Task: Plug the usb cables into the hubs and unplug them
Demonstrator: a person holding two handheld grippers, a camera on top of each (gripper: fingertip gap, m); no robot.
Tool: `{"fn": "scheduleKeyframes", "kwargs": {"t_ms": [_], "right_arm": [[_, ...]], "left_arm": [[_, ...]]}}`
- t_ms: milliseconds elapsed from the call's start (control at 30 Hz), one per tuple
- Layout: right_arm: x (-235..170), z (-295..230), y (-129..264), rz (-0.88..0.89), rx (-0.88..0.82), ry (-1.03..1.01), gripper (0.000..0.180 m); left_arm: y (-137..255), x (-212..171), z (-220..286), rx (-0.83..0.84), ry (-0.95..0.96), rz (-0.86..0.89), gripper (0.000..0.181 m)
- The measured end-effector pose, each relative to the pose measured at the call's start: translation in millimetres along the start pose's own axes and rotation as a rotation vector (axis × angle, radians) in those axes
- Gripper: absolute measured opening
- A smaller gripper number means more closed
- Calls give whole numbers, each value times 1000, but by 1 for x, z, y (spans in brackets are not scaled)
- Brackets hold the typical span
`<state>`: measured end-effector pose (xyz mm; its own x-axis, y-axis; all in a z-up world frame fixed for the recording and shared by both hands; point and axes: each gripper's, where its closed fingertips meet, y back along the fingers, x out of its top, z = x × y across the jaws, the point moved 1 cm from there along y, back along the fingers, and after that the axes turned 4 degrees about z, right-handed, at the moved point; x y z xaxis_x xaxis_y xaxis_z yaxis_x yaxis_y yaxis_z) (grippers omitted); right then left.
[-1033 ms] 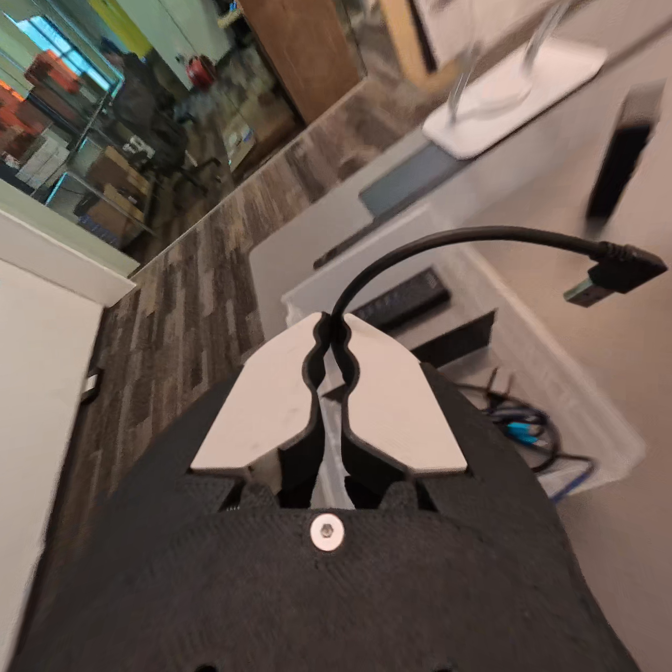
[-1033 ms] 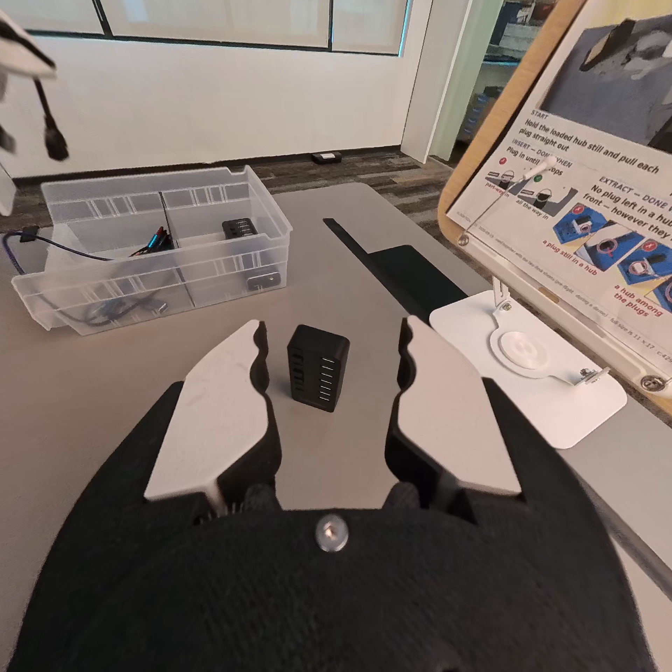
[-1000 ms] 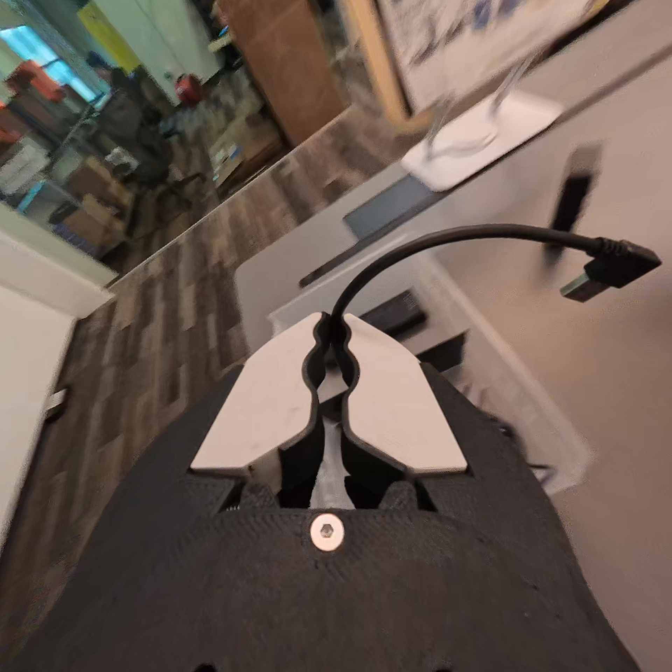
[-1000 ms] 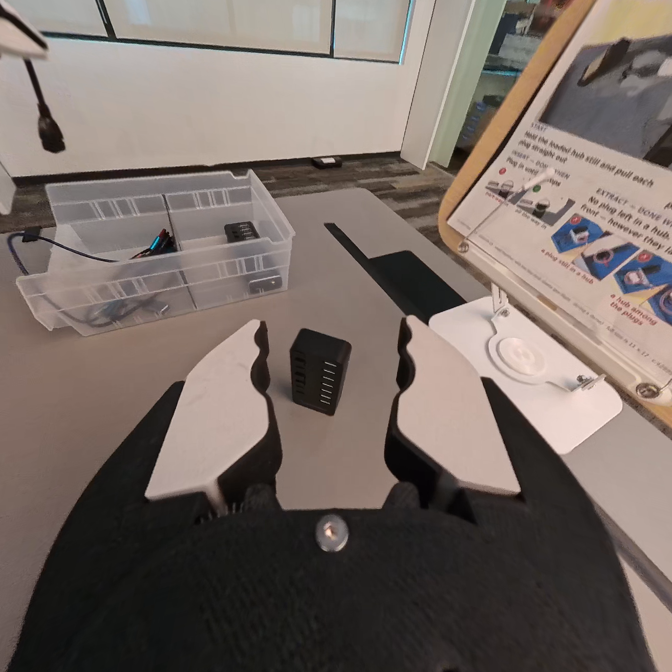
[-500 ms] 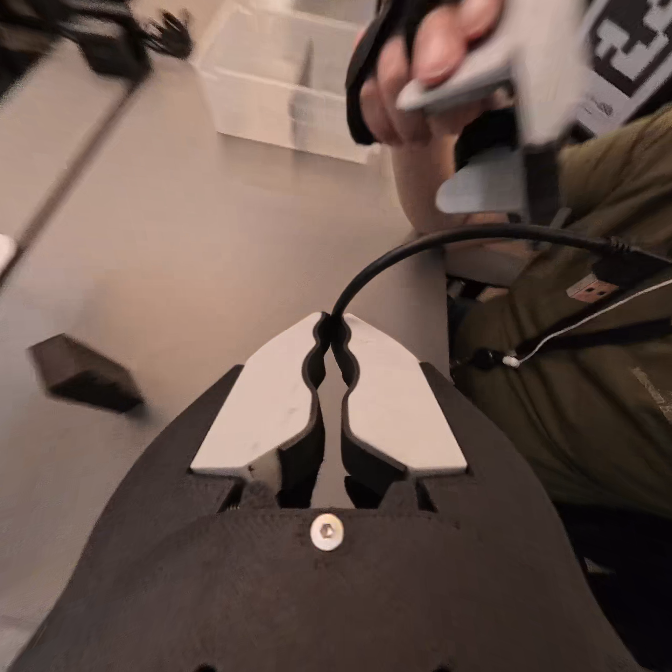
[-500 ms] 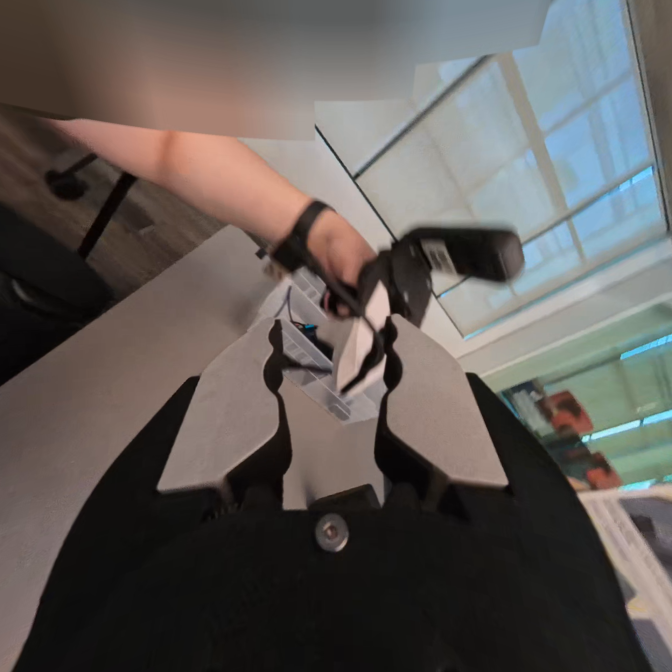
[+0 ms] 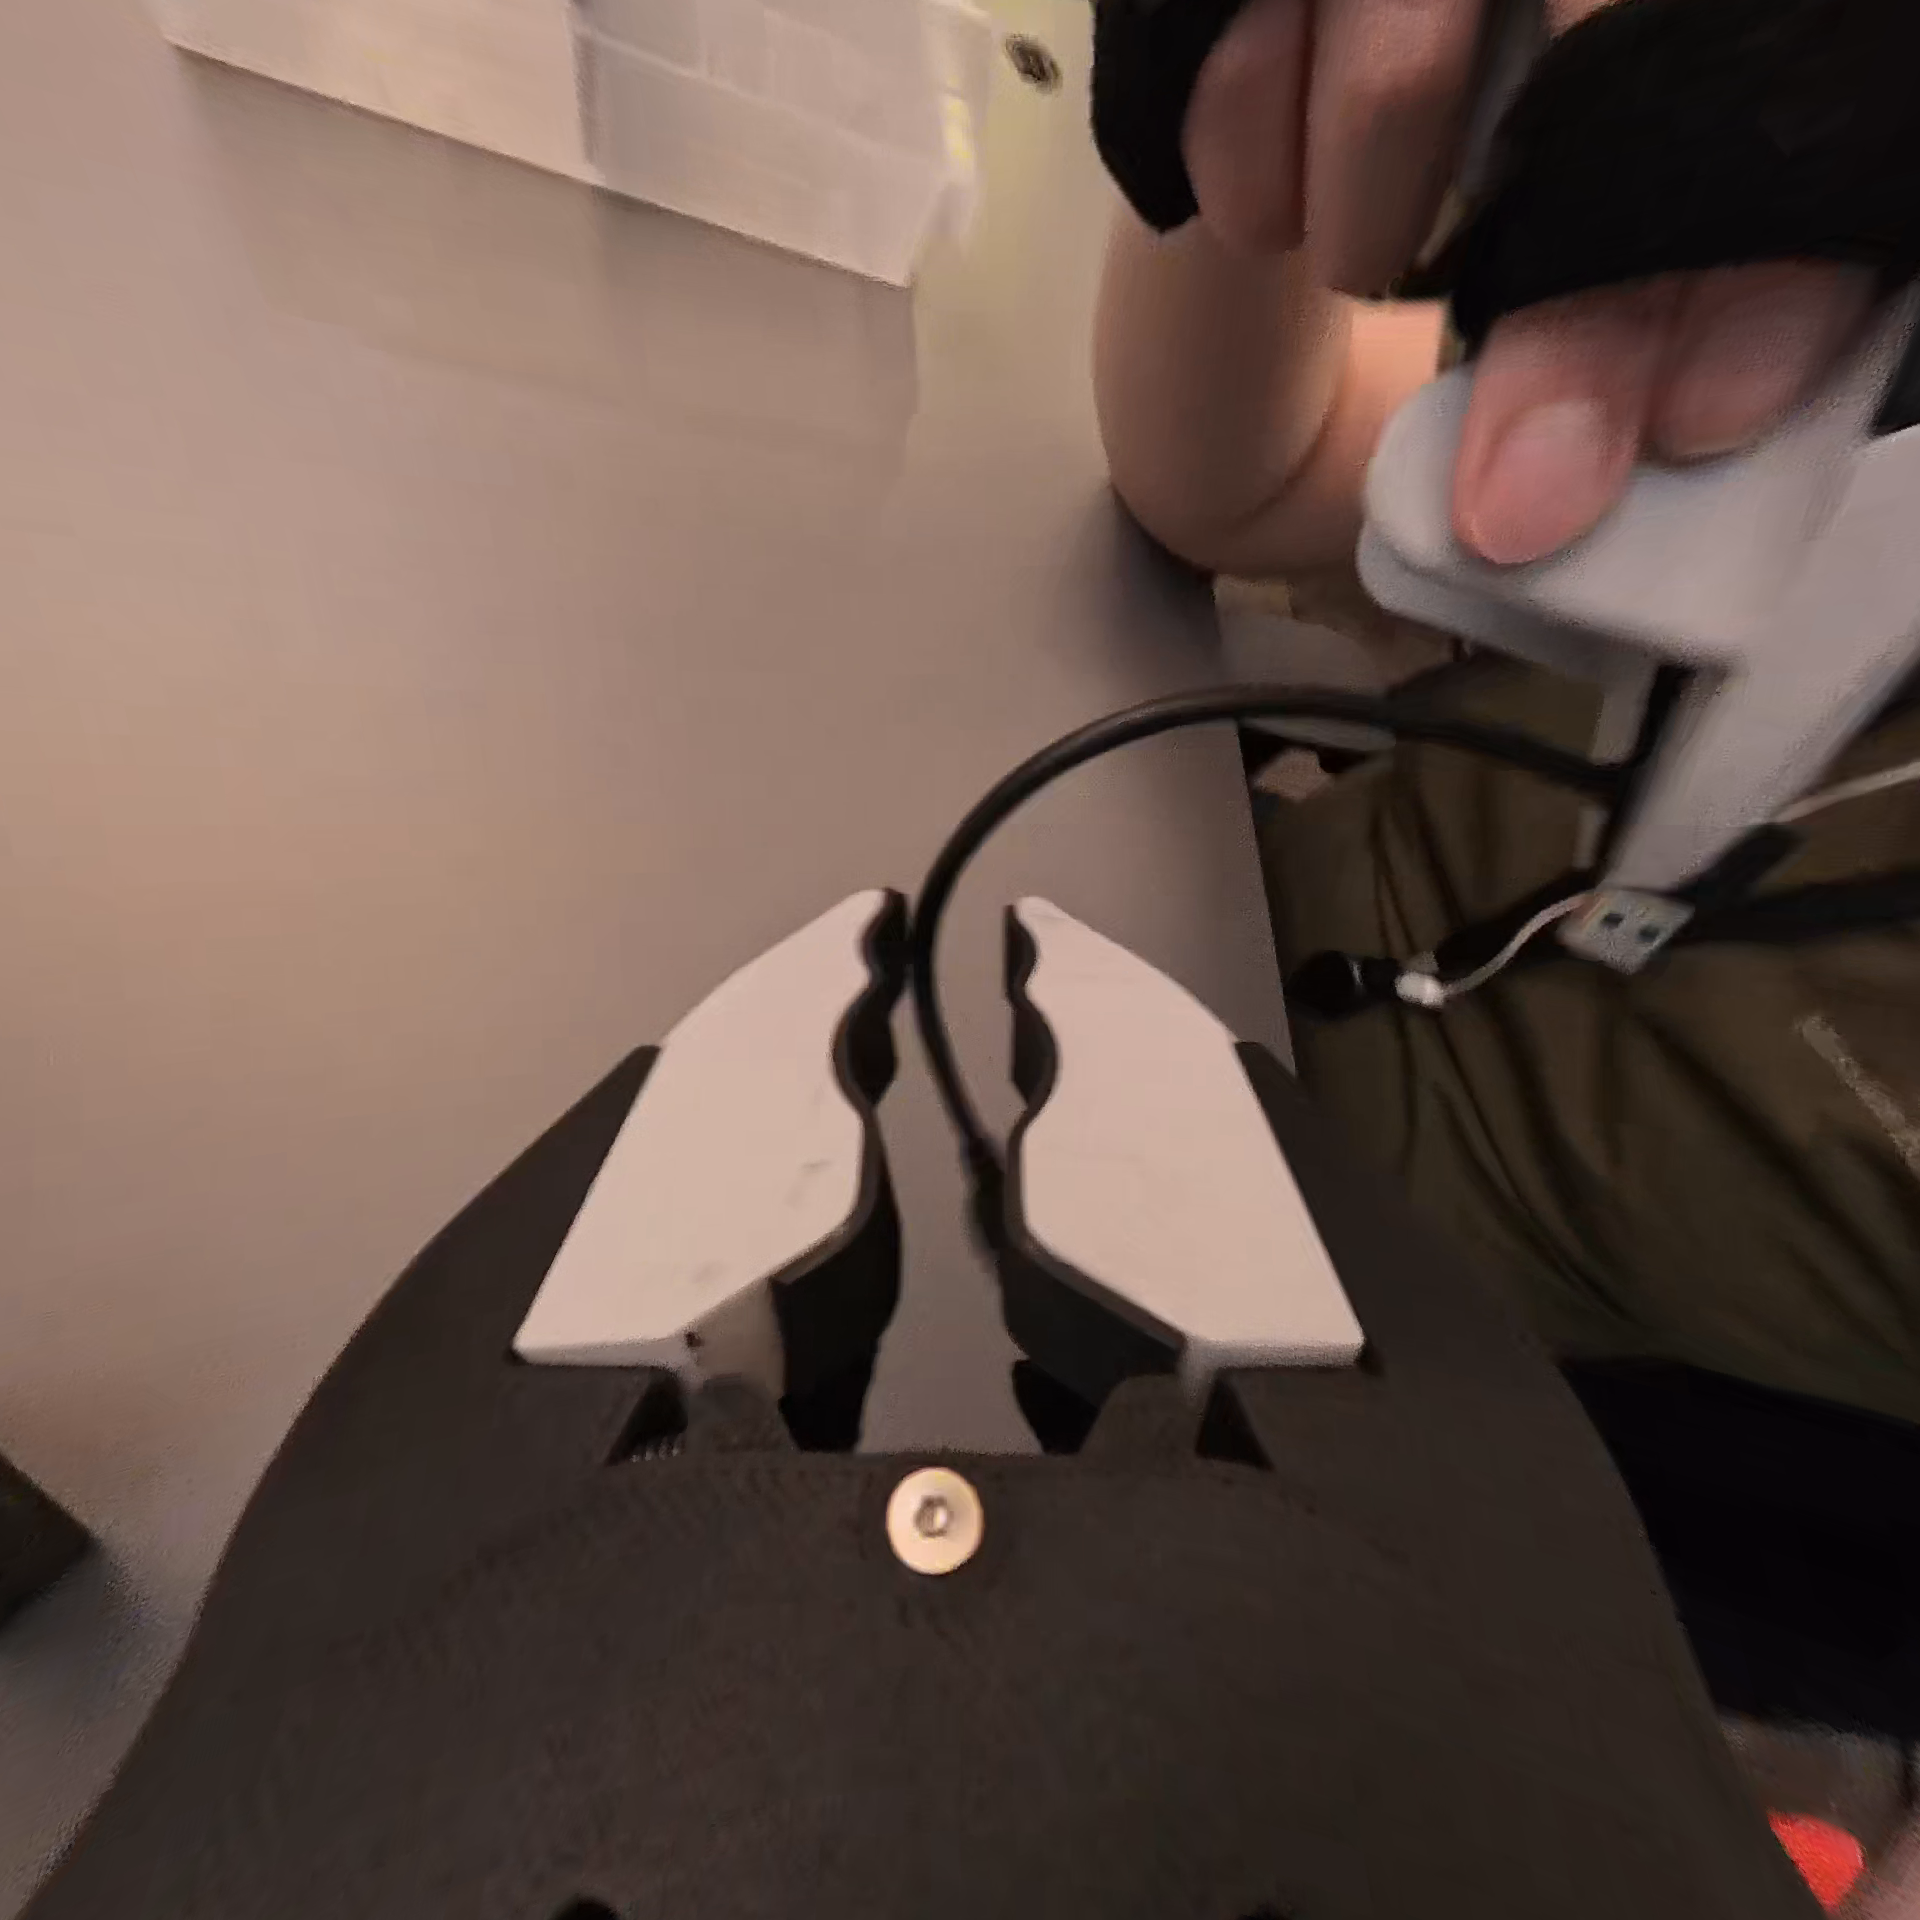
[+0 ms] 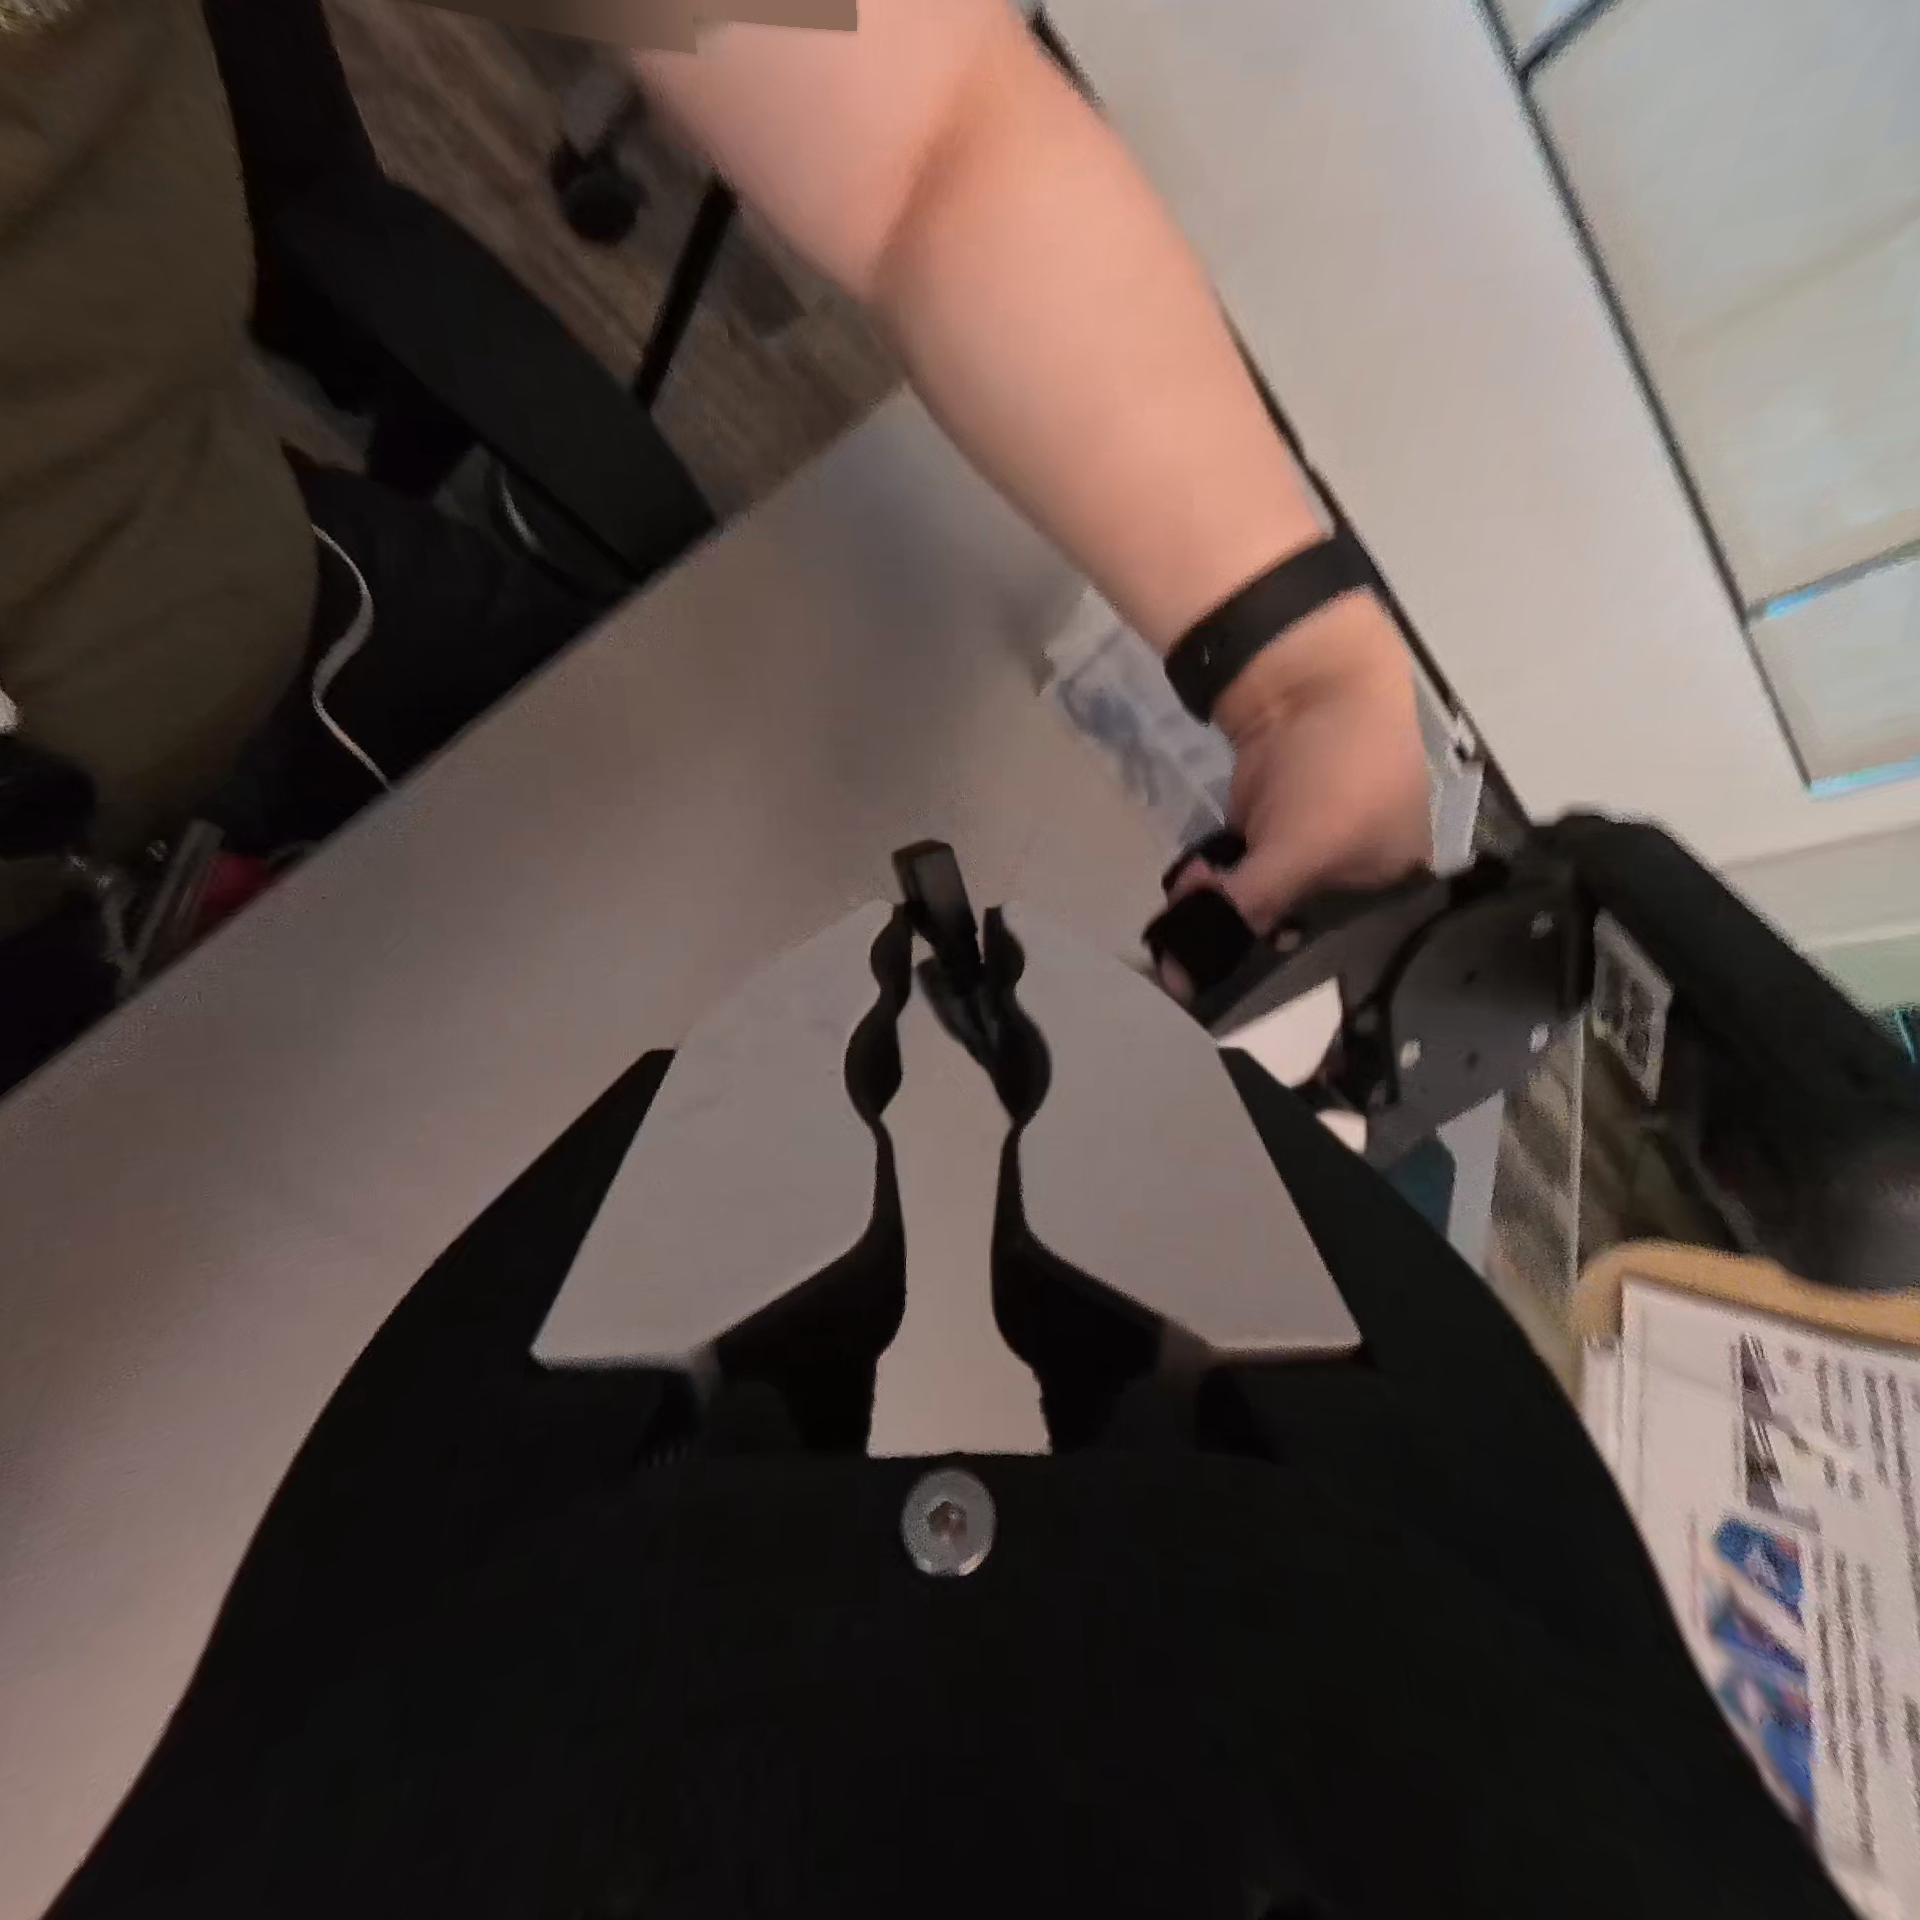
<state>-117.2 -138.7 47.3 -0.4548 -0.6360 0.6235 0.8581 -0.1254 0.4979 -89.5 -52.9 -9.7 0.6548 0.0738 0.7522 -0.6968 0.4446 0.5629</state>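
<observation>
Between the white fingers of the left gripper (image 7: pixel 951 909), the black usb cable (image 7: pixel 1091 738) ran loose. The jaws stood a little apart, and the cord only brushed one fingertip and the opposite inner edge. From there it arched up and away to its angled plug (image 7: pixel 1621 925), whose metal end pointed out over the person's olive sleeve (image 7: pixel 1610 1143).

The right wrist view showed the right gripper (image 8: pixel 940 920) drawn nearly closed. Its tips pinched the dark plug body, which stuck out just past them.

The main risk seemed to be the grip. It sat at the very tips, so the plug might twist or slip out once the cord's free end swung, or during the push into a port. The cord's free end might also snag in the left gripper's notched jaws if the two were pulled apart at an angle.

Farther out, a dark block at the edge of the grey table (image 7: pixel 416 623) was probably the hub (image 7: pixel 26 1538), well apart from the plug. A blurred clear bin (image 7: pixel 748 114) stood beyond it. The person's forearm (image 8: pixel 1039 312) and the left gripper lay between the plug and that side of the table.
</observation>
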Motion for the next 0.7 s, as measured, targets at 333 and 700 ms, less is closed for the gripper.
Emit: {"fn": "scheduleKeyframes", "kwargs": {"t_ms": [333,700], "right_arm": [[-179,46,32,-645,-342,-218,8],[-218,-26,-42,-677,13,-409,15]], "left_arm": [[163,33,-6,521,-53,378,39],[278,-190,6,1102,157,-204,40]]}}
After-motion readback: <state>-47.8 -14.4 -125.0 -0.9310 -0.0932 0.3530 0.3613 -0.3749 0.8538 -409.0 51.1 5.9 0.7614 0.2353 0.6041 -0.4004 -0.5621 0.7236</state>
